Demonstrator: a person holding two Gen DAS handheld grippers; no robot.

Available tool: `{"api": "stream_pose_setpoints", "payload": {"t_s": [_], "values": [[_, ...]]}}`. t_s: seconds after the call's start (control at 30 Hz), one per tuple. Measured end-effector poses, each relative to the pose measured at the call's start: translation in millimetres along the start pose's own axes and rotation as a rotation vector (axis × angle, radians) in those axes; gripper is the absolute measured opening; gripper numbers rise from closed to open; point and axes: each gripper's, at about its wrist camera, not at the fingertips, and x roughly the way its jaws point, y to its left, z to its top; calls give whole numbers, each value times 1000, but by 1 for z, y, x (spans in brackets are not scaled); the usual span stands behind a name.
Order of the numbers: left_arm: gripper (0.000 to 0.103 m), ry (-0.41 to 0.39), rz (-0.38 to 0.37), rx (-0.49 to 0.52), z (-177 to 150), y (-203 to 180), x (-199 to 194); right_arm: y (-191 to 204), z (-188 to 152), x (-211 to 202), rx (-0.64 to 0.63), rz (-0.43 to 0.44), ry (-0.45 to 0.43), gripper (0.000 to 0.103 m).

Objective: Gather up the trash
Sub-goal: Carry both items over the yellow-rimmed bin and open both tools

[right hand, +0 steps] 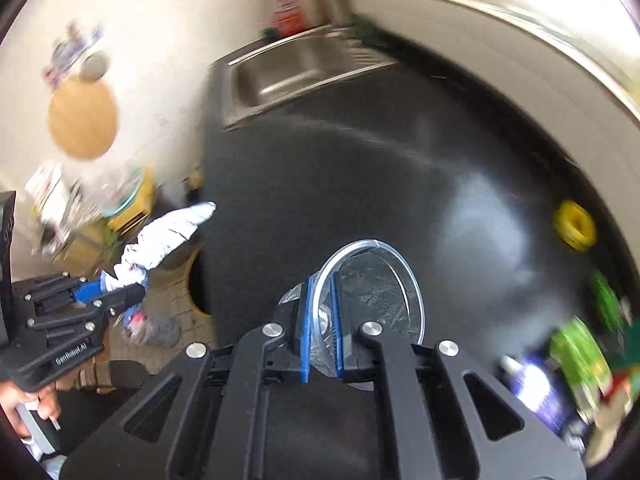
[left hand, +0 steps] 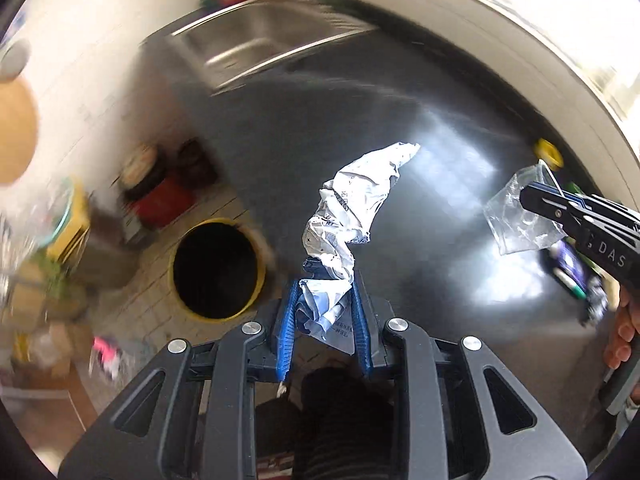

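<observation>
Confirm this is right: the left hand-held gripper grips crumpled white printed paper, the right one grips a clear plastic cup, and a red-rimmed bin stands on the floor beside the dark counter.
Wrong in one respect: the round bin's rim is yellow, not red, as the left wrist view shows. The left hand-held gripper does grip the crumpled white printed paper, the right hand-held gripper the clear plastic cup, beside the dark counter.

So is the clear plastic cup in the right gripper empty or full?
Empty. The clear plastic cup, pinched by its rim in the right gripper, shows only dark countertop through its wall and mouth.

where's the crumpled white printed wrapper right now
The crumpled white printed wrapper is clamped in the left gripper, held above the dark countertop's left edge, beside the yellow-rimmed bin on the floor.
</observation>
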Motion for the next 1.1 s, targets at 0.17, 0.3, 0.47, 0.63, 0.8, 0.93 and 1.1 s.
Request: {"api": "stream_pose_setpoints", "payload": {"t_s": [0.17, 0.3, 0.47, 0.63, 0.8, 0.93, 1.1], "values": [[25, 5, 83, -207, -4, 98, 1, 109, 51, 70, -172, 120, 95, 10], [25, 43, 115, -319, -11, 153, 19, 188, 78, 128, -302, 142, 182, 10], [25, 107, 126, -409, -21, 200, 57, 258, 86, 197, -406, 160, 279, 10], [25, 167, 117, -444, -24, 232, 98, 276, 83, 257, -434, 154, 370, 10], [25, 215, 92, -474, -27, 247, 135, 269, 76, 297, -444, 123, 434, 10], [25, 241, 77, -487, -28, 251, 155, 265, 75, 321, -429, 110, 471, 10], [25, 262, 57, -499, -29, 256, 175, 266, 74, 338, -443, 89, 493, 10]]}}
